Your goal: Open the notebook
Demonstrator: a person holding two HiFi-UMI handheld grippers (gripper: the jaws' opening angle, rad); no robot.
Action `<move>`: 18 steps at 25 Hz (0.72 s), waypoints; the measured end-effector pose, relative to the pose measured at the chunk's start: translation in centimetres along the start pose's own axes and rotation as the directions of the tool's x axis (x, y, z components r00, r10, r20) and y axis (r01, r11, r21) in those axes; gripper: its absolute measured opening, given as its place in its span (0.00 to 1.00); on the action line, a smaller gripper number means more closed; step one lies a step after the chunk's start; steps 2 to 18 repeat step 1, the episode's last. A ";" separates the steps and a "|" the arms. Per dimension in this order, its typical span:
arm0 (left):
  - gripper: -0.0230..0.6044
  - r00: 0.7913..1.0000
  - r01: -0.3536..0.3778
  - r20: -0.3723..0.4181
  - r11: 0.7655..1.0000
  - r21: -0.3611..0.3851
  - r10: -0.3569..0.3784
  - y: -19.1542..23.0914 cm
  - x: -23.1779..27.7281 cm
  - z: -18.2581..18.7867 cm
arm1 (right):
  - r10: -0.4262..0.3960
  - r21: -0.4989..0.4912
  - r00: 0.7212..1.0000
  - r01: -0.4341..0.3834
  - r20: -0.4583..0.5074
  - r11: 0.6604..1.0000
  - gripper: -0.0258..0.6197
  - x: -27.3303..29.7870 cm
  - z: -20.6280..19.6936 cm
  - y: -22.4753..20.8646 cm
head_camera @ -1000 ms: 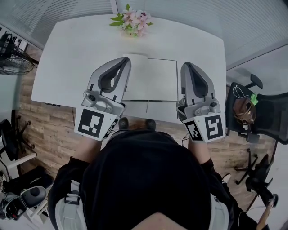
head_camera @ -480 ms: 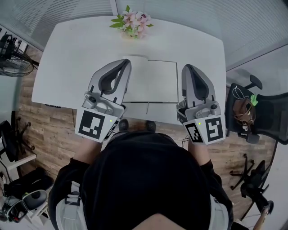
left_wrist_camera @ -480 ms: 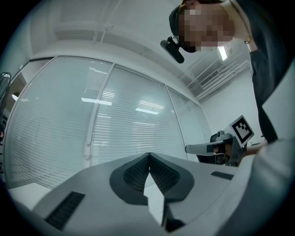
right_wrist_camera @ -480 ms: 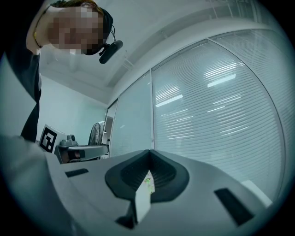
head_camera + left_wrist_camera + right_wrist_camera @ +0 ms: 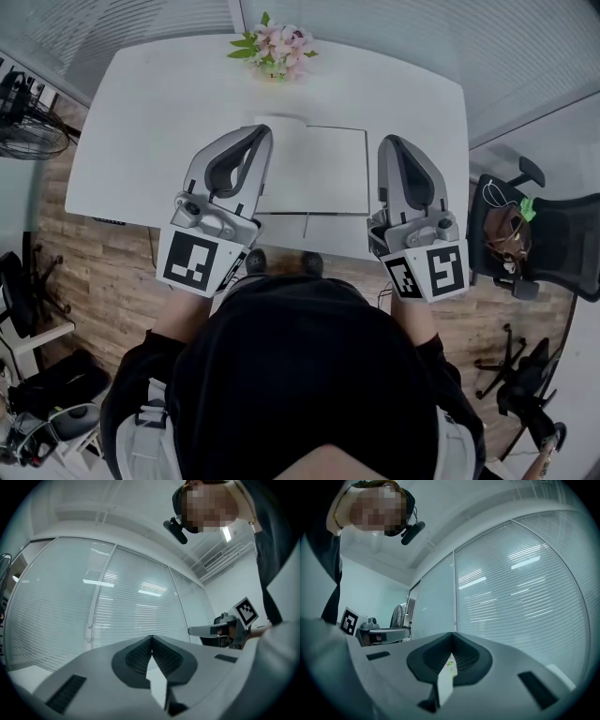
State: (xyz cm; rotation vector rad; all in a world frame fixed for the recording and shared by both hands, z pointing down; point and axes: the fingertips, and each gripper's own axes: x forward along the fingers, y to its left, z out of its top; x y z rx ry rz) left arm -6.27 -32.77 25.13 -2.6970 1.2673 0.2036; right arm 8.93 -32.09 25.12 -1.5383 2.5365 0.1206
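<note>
White notebook (image 5: 314,169) lies at desk's (image 5: 150,112) near edge; left gripper (image 5: 257,133), right gripper (image 5: 388,142) closed, empty. Best part jaws, nip cover.

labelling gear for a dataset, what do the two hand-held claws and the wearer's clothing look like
The left claw and right claw are light grey moulded shells, each with a dark oval opening and dark ribbed pads at the tip. Each carries a cube with black-and-white square markers. The person wears a black top.
</note>
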 end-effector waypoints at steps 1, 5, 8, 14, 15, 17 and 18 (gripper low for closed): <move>0.06 1.000 -0.001 -0.001 1.000 0.000 0.001 0.0 0.0 0.0 | 0.000 0.000 1.000 0.000 0.000 1.000 0.04 0.0 0.0 0.0; 0.06 1.000 -0.001 -0.001 1.000 0.000 0.001 0.0 0.0 0.0 | 0.000 0.000 1.000 0.000 0.000 1.000 0.04 0.0 0.0 0.0; 0.06 1.000 -0.001 -0.001 1.000 0.000 0.001 0.0 0.0 0.0 | 0.000 0.000 1.000 0.000 0.000 1.000 0.04 0.0 0.0 0.0; 0.06 1.000 -0.001 -0.001 1.000 0.000 0.001 0.0 0.0 0.0 | 0.000 0.000 1.000 0.000 0.000 1.000 0.04 0.0 0.0 0.0; 0.06 1.000 -0.001 -0.001 1.000 0.000 0.001 0.0 0.0 0.0 | 0.000 0.000 1.000 0.000 0.000 1.000 0.04 0.0 0.0 0.0; 0.06 1.000 -0.001 -0.001 1.000 0.000 0.001 0.0 0.0 0.0 | 0.000 0.000 1.000 0.000 0.000 1.000 0.04 0.0 0.0 0.0; 0.06 1.000 -0.001 -0.001 1.000 0.000 0.001 0.0 0.0 0.0 | 0.000 0.000 1.000 0.000 0.000 1.000 0.04 0.0 0.0 0.0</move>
